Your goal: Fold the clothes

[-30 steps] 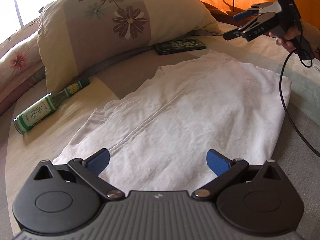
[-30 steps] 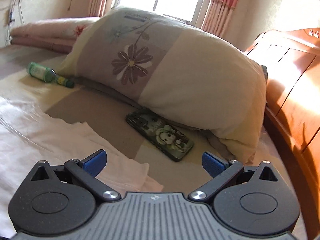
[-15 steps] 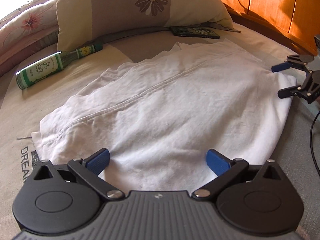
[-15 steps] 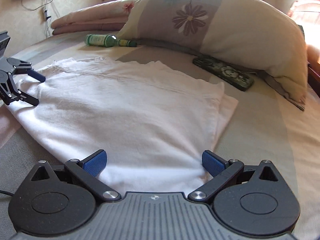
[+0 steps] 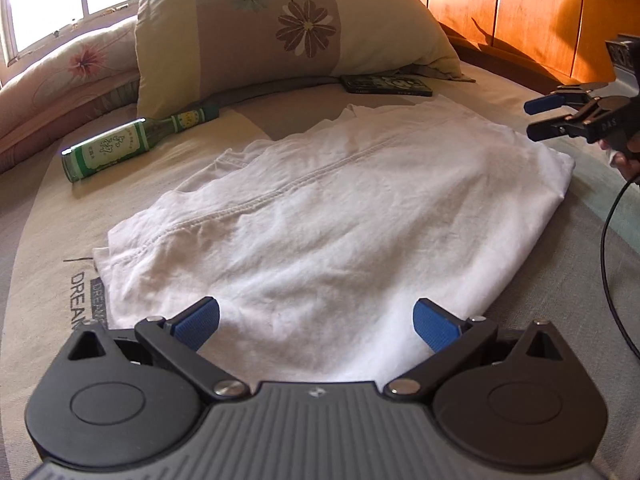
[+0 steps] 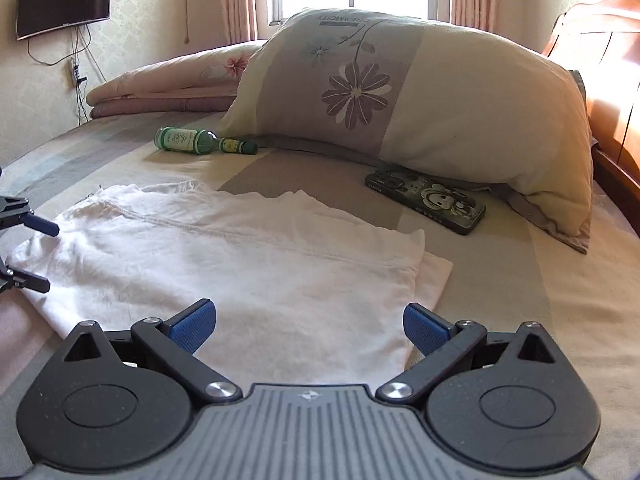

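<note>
A white garment (image 5: pixel 320 224) lies folded flat on the bed, its seam running diagonally; the right wrist view shows the same white garment (image 6: pixel 224 264) from its other end. My left gripper (image 5: pixel 316 322) hovers open over the garment's near edge, with nothing between its blue pads. My right gripper (image 6: pixel 308 326) is open too, above the opposite edge. In the left wrist view the right gripper (image 5: pixel 540 118) shows at the far right, just off the cloth's corner. The left gripper (image 6: pixel 38 252) appears at the left edge of the right wrist view.
A green glass bottle (image 5: pixel 132 146) lies on the bed beside a big flowered pillow (image 5: pixel 288 28). A phone in a dark case (image 5: pixel 386 85) rests at the pillow's foot. A wooden headboard (image 5: pixel 540 12) stands behind. A black cable (image 5: pixel 612 240) hangs at the right.
Both grippers have come down from a higher, farther pose to opposite ends of the garment. The right one swung from facing the pillow to facing the cloth. Both stayed open.
</note>
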Demonstrator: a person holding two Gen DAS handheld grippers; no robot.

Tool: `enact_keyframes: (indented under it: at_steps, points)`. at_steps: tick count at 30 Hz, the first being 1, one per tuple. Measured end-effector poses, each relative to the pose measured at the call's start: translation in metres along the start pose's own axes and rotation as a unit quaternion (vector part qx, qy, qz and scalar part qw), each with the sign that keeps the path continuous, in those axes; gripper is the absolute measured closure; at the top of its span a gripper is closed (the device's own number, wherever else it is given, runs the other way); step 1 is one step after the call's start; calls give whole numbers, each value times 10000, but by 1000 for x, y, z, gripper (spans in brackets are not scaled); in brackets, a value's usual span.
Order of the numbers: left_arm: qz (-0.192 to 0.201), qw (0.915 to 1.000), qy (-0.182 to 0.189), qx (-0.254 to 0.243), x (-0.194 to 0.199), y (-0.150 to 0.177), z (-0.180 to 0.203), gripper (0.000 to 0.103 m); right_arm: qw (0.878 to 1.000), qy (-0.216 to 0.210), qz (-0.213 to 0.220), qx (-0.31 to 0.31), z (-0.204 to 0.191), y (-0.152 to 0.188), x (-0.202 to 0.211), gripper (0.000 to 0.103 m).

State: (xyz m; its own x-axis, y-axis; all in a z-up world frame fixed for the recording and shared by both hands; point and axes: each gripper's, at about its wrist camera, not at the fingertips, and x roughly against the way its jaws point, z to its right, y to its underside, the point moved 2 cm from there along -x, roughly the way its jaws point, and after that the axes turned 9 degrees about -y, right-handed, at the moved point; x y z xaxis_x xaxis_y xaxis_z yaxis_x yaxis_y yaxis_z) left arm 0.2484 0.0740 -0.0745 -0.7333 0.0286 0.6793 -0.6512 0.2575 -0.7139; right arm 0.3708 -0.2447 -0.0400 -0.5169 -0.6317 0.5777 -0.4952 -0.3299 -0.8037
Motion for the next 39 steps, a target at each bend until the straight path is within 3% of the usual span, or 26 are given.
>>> enact_keyframes:
  at_steps: [7, 10, 14, 20, 23, 26, 32, 36, 39]
  points:
    - [136, 9940, -46, 1081, -36, -25, -51, 1, 9979, -261, 8, -596, 20, -12, -35, 6]
    - [-41, 9893, -68, 1459, -63, -23, -67, 1, 9961, -180, -72, -862, 29, -2, -37, 6]
    - [-195, 9832, -100, 1814, -59, -30, -79, 1, 9964, 75, -296, -791, 33, 16, -26, 6]
    - [84, 9861, 141, 1656, -48, -47, -68, 1, 9989, -190, 148, -397, 11, 1, -12, 6]
    - [-128, 9864, 230, 1620, -51, -39, -54, 1, 9989, -401, -28, -254, -7, 4, -23, 6]
    - [-243, 9887, 220, 1462, -33, -17, -38, 1, 9982, -435, -361, -223, -17, 29, -20, 6]
    - [-318, 9927, 141, 1156, 8, 28, -9, 1, 9987, -152, -368, -314, -25, 69, 17, 5]
    - [-329, 9897, 72, 1393, 21, 28, -12, 1, 9973, 25, -703, -194, -39, 64, 22, 5]
    - [-250, 9904, 100, 1355, 20, 17, -6, 1, 9987, -88, -470, -165, -48, 46, 18, 5]
